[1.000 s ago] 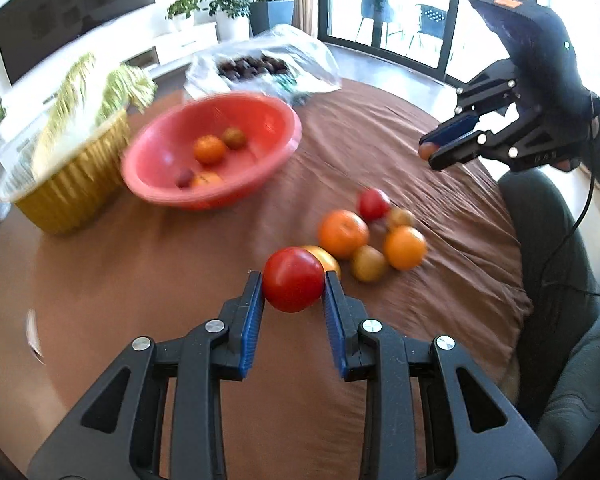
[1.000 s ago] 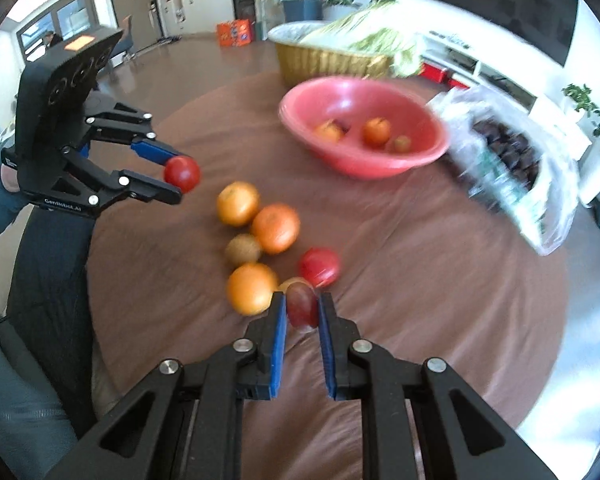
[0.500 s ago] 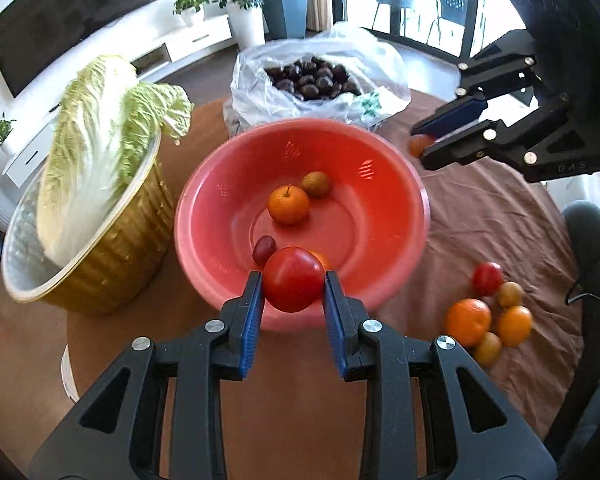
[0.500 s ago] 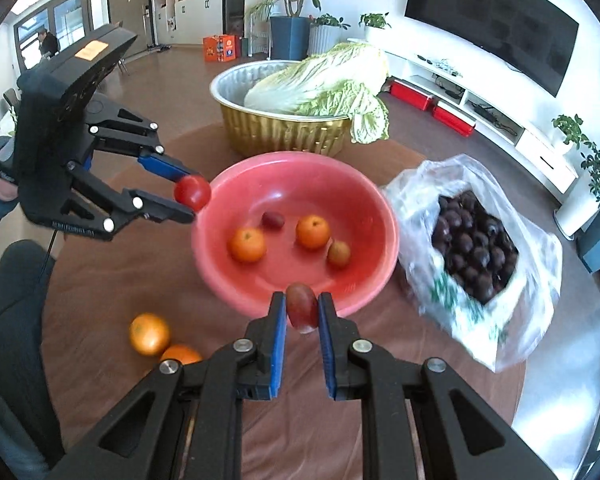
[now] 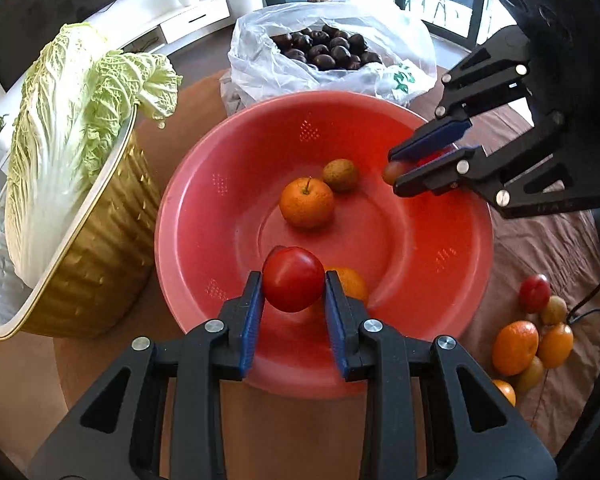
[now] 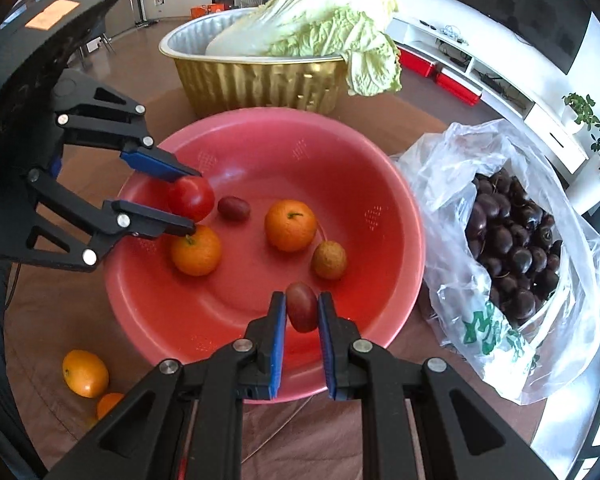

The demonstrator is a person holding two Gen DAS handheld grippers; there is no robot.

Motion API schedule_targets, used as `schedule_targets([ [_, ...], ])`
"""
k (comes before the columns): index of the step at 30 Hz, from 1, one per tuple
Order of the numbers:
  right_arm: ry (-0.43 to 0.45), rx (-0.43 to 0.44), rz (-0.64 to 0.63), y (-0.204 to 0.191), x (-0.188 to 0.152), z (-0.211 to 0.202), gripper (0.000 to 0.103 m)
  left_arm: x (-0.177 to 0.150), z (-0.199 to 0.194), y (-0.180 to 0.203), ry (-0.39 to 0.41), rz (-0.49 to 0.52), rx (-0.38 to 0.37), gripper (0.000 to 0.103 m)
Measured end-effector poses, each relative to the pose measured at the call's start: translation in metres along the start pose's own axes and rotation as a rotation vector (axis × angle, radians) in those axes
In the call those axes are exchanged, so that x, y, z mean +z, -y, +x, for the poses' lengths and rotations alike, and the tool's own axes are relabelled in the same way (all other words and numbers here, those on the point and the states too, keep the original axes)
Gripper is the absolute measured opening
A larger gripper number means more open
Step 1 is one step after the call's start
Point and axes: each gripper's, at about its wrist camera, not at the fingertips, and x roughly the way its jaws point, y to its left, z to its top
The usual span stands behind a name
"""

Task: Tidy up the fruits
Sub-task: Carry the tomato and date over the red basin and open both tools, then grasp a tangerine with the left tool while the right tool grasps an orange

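My left gripper is shut on a red tomato and holds it over the near rim of the red bowl. My right gripper is shut on a small dark red fruit over the bowl's near side. In the bowl lie two oranges, a brown fruit and a dark red fruit. Each gripper shows in the other's view, the left one and the right one.
A gold basin with a napa cabbage stands beside the bowl. A clear plastic bag of dark cherries lies on the bowl's other side. Several loose oranges and small fruits lie on the brown tablecloth.
Both grippers have moved from the loose fruit pile to above the red bowl, each carrying its fruit. The bowl now fills both views.
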Motion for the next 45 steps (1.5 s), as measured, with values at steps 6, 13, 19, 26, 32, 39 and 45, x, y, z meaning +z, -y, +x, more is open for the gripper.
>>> schedule_targets([
  [6, -0.006, -0.009, 0.004, -0.001, 0.001, 0.000, 0.020, 0.004, 0.000, -0.002, 0.006, -0.011, 0.006, 0.065],
  [13, 0.004, -0.017, 0.012, 0.001, 0.002, -0.007, 0.029, 0.004, -0.011, 0.003, 0.025, -0.018, -0.004, 0.068],
  [19, 0.063, -0.020, 0.025, 0.000, -0.017, -0.041, 0.035, -0.009, -0.044, 0.011, 0.077, -0.002, 0.009, 0.069],
  [26, 0.155, 0.005, 0.064, -0.028, -0.080, -0.094, 0.056, -0.054, -0.089, 0.041, 0.151, -0.010, -0.044, 0.093],
  [32, 0.167, 0.069, 0.065, -0.080, -0.135, -0.108, 0.058, -0.104, -0.090, 0.087, 0.087, 0.050, -0.122, 0.099],
  [39, 0.106, 0.084, 0.017, -0.122, -0.154, -0.087, 0.058, -0.132, -0.085, 0.117, 0.068, 0.061, -0.156, 0.100],
  [45, 0.044, 0.098, 0.084, -0.125, -0.153, -0.069, 0.050, -0.130, -0.082, 0.119, 0.071, 0.079, -0.132, 0.099],
])
